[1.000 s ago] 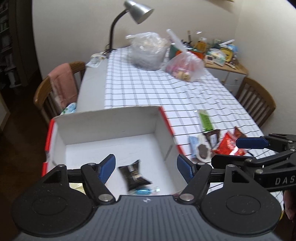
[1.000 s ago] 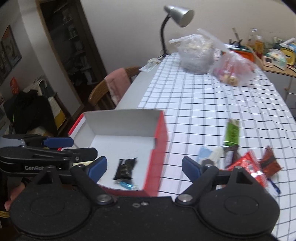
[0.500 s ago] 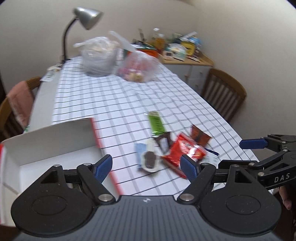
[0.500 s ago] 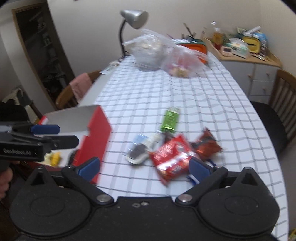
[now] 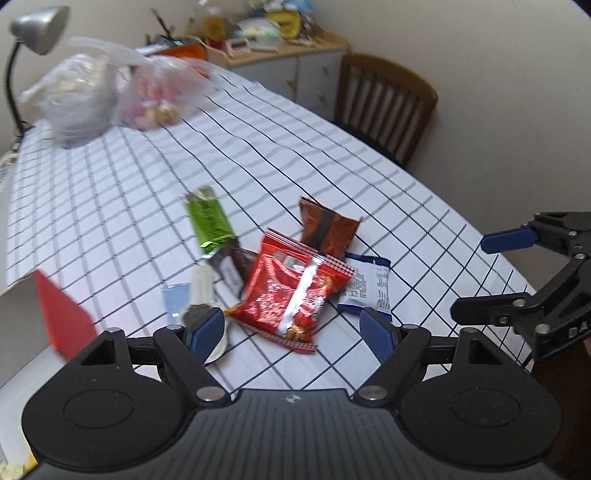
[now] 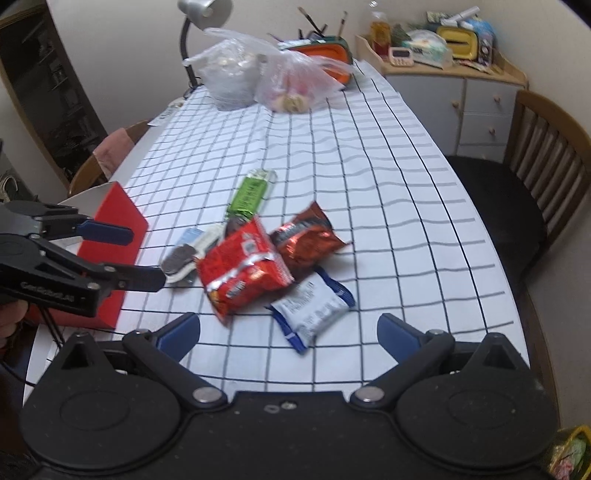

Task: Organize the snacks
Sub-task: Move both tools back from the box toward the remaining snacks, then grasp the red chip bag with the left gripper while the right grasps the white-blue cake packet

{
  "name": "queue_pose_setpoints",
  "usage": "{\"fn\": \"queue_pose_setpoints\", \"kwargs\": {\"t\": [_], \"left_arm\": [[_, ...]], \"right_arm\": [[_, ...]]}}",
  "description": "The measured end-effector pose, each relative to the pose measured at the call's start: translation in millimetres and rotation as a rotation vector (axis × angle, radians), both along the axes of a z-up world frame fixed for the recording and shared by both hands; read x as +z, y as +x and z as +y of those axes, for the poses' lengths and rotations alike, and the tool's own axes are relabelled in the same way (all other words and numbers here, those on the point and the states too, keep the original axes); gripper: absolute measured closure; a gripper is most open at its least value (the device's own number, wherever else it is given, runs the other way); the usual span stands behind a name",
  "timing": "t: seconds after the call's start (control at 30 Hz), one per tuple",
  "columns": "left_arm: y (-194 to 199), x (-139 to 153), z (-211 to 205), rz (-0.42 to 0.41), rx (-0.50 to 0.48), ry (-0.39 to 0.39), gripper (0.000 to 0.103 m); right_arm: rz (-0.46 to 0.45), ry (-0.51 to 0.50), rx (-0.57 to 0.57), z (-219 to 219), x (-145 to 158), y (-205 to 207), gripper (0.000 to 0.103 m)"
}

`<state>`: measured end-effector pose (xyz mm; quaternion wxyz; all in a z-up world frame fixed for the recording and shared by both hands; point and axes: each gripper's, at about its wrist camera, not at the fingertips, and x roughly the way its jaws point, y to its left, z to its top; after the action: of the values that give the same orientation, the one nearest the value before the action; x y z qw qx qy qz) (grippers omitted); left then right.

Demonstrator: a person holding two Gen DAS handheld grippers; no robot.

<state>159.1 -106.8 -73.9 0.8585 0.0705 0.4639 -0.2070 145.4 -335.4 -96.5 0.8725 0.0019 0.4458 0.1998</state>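
A pile of snacks lies on the checked tablecloth: a red bag (image 5: 291, 291) (image 6: 243, 269), a brown-red packet (image 5: 327, 229) (image 6: 306, 236), a blue-and-white packet (image 5: 365, 286) (image 6: 312, 306), a green bar (image 5: 208, 219) (image 6: 251, 194), a dark small packet (image 5: 232, 266) and a white cookie pack (image 5: 201, 295) (image 6: 184, 254). The red-and-white box (image 5: 62, 314) (image 6: 118, 236) stands left of the pile. My left gripper (image 5: 293, 330) (image 6: 122, 254) is open, just short of the red bag. My right gripper (image 6: 288, 334) (image 5: 480, 277) is open, near the blue-and-white packet.
Two plastic bags (image 6: 266, 77) and a desk lamp (image 6: 203, 11) stand at the table's far end. A cluttered sideboard (image 6: 443, 48) is beyond. A wooden chair (image 6: 532, 177) stands at the right side, another with a pink cloth (image 6: 110, 155) at the left.
Both grippers have swung right from the box to the snack pile and come closer to it. Both stay open and empty.
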Motion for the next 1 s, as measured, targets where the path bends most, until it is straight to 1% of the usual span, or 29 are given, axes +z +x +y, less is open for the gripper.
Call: {"fn": "queue_pose_setpoints", "kwargs": {"t": [0.1,0.23,0.43,0.53,0.73,0.93,1.0], "left_arm": [[15.2,-15.4,-9.2,0.044,-0.016,0.017,0.023],[34.1,-37.8,-20.8,0.084,-0.026,0.067,0.023],[54.7,-65.1,-36.2,0.116,-0.086,0.146,0.023],[60.5,-75.8,-42.3,0.120,-0.112,0.190,0.023],[67.4,-87.8,-51.3,0.107,-0.151,0.243,0.023],[70.6,-92.9,-56.4,0.085,-0.138,0.270,0.022],[68.1,-93.9,-57.4,0.070,-0.147,0.279,0.022]], "right_arm": [[0.017,0.011,-0.011,-9.5,-6.9,3.4,0.001],[0.046,0.026,-0.033,-20.1,-18.4,8.4,0.001],[0.078,0.027,-0.048,-26.1,-32.4,13.1,0.001],[0.092,0.033,-0.057,-28.3,-37.5,14.6,0.001],[0.108,0.026,-0.057,-23.3,-46.6,21.0,0.001],[0.120,0.030,-0.048,-16.8,-52.7,25.7,0.001],[0.125,0.031,-0.046,-15.8,-54.5,26.4,0.001]]}}
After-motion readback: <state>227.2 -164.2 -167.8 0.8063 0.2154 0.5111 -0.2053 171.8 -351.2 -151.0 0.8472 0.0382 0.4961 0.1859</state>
